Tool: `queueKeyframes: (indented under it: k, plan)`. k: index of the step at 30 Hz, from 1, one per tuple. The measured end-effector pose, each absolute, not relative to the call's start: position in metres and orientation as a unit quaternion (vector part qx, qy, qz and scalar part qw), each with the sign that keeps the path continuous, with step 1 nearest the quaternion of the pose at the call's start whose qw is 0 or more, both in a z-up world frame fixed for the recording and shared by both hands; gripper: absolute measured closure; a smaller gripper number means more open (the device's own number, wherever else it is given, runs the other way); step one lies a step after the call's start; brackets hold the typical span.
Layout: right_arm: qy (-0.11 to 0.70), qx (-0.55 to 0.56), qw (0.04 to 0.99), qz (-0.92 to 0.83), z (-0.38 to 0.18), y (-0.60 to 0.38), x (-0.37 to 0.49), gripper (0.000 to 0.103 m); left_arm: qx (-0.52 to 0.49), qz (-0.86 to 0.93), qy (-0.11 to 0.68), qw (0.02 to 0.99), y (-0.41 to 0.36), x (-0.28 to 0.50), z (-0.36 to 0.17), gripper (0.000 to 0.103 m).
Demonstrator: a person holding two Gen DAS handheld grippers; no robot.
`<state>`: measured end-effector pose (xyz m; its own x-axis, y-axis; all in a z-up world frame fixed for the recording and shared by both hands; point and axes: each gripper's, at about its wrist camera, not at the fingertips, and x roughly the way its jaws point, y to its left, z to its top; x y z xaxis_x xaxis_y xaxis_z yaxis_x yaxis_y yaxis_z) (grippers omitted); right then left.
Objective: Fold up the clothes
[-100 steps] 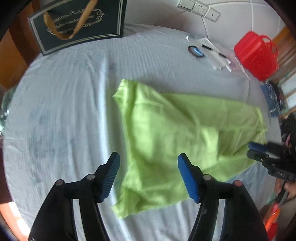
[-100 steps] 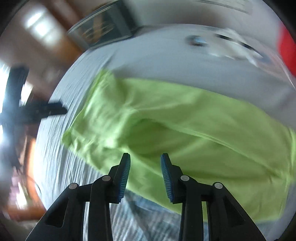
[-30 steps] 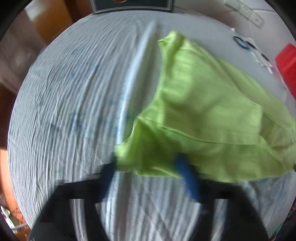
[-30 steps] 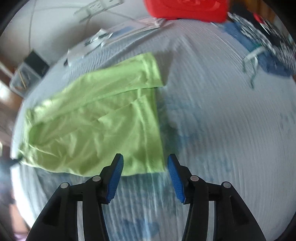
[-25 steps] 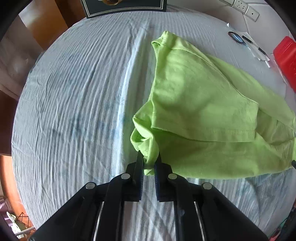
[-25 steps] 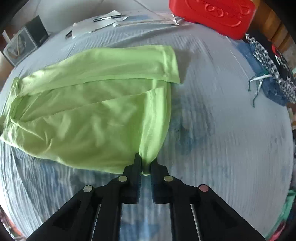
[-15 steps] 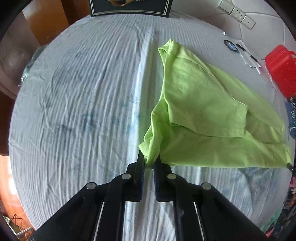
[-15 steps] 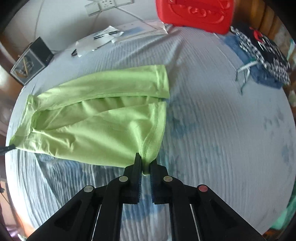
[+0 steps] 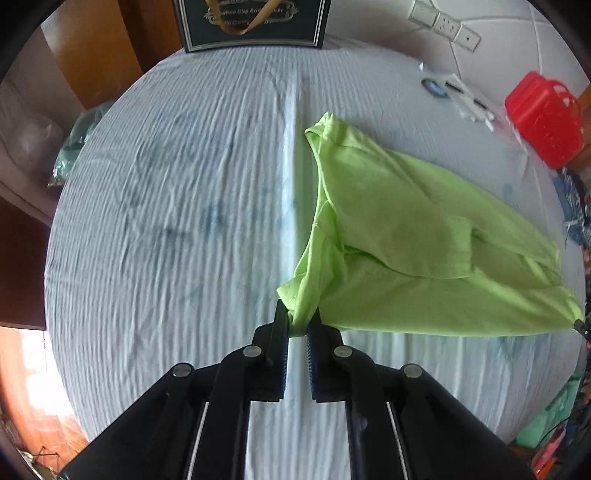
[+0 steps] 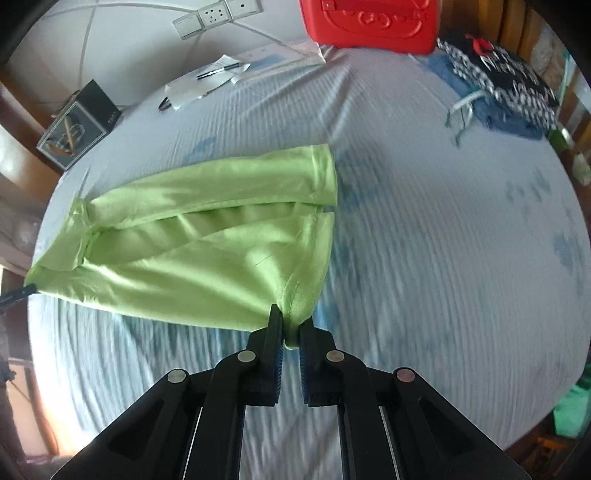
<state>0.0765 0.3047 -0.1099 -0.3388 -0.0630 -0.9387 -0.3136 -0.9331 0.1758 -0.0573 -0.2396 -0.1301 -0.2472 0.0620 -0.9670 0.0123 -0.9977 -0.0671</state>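
A bed [image 9: 166, 221] covered in a pale blue-white crinkled sheet fills both views. On it lies a lime-green T-shirt [image 9: 406, 229], partly folded over itself, its near edge lifted off the sheet and stretched between the two tools. The left tool [image 9: 297, 325] is clenched on one bunched corner of the T-shirt, the cloth pinched between its blue-padded fingers. The right tool [image 10: 290, 332] grips the opposite corner at the hem in the same way; from its view the T-shirt [image 10: 207, 251] runs away to the left, where the tip of the other tool shows at the far corner.

Near the wall sits a red plastic basket [image 9: 543, 122], with a heap of dark patterned and blue clothes [image 10: 506, 96] beside it. A dark gift bag [image 9: 251, 22] with a gold ribbon handle stands at the bed's far edge. Papers with a pen [image 10: 218, 72] lie near the wall sockets [image 10: 214, 16].
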Motion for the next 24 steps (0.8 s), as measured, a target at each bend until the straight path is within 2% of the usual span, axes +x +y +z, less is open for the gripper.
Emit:
queueKeyframes:
  k: [4, 5, 6, 8, 10, 11, 12, 16, 20, 22, 23, 24]
  plan:
    - [0.179, -0.615, 0.068, 0.765, -0.141, 0.293, 0.108, 0.095, -0.640, 0.768, -0.011, 0.011, -0.257, -0.029, -0.153, 0.092]
    - [0.184, -0.626, 0.070, 0.755, -0.150, 0.293, 0.113, 0.091, -0.643, 0.766, -0.006, 0.007, -0.257, -0.029, -0.157, 0.091]
    - [0.180, -0.635, 0.080, 0.747, -0.156, 0.295, 0.117, 0.081, -0.644, 0.765, 0.002, -0.002, -0.257, -0.028, -0.160, 0.083]
    - [0.172, -0.641, 0.095, 0.742, -0.158, 0.300, 0.121, 0.075, -0.630, 0.776, 0.011, -0.023, -0.254, -0.029, -0.151, 0.075]
    - [0.169, -0.626, 0.095, 0.756, -0.145, 0.310, 0.121, 0.073, -0.608, 0.794, 0.001, -0.025, -0.249, -0.028, -0.134, 0.051]
    - [0.162, -0.615, 0.092, 0.766, -0.136, 0.313, 0.118, 0.070, -0.593, 0.805, -0.003, -0.028, -0.243, -0.028, -0.123, 0.030]
    - [0.154, -0.605, 0.090, 0.776, -0.127, 0.317, 0.114, 0.069, -0.579, 0.815, -0.010, -0.029, -0.236, -0.027, -0.114, 0.014]
    - [0.125, -0.570, 0.043, 0.811, -0.099, 0.327, 0.076, 0.065, -0.555, 0.830, -0.059, -0.015, -0.194, -0.025, -0.099, 0.012]
    - [0.091, -0.569, -0.013, 0.817, -0.102, 0.334, 0.028, 0.065, -0.555, 0.826, -0.096, -0.019, -0.115, -0.009, -0.114, 0.012]
    - [0.054, -0.570, -0.051, 0.818, -0.108, 0.336, 0.010, 0.077, -0.555, 0.824, -0.113, -0.022, -0.074, -0.001, -0.122, 0.012]
    - [0.033, -0.570, -0.079, 0.817, -0.113, 0.337, 0.002, 0.090, -0.555, 0.823, -0.122, -0.024, -0.053, 0.004, -0.127, 0.012]
    - [0.011, -0.569, -0.107, 0.815, -0.117, 0.338, -0.007, 0.093, -0.555, 0.821, -0.131, -0.035, -0.034, 0.009, -0.130, 0.012]
